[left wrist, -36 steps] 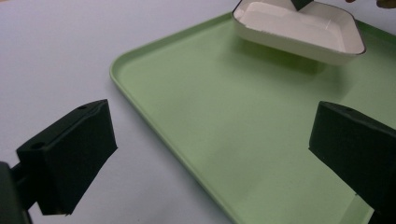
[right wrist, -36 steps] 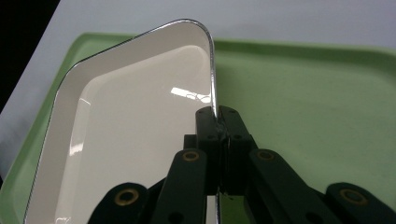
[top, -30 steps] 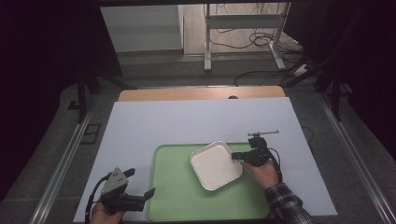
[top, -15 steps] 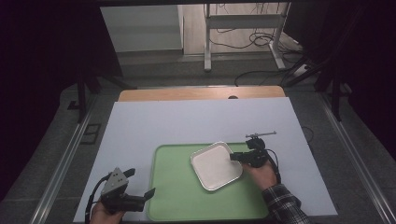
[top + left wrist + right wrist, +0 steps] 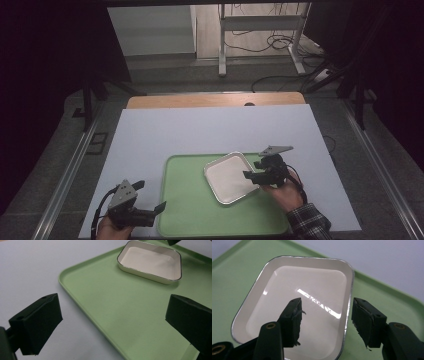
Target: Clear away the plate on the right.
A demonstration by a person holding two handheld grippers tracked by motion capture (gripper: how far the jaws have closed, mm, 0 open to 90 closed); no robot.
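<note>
Your right gripper (image 5: 256,171) just opened off the white dish's (image 5: 230,178) rim, leaving it resting released on the green tray (image 5: 190,210), while your left gripper (image 5: 153,199) stayed apart and empty.

Right tongs (image 5: 325,323) newly open astride dish rim (image 5: 348,315)

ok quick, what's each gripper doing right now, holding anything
left gripper: open, holding nothing, jaws astride the green tray's edge.
right gripper: open, jaws just been opening, either side of the white dish's rim, not pressing it.
</note>
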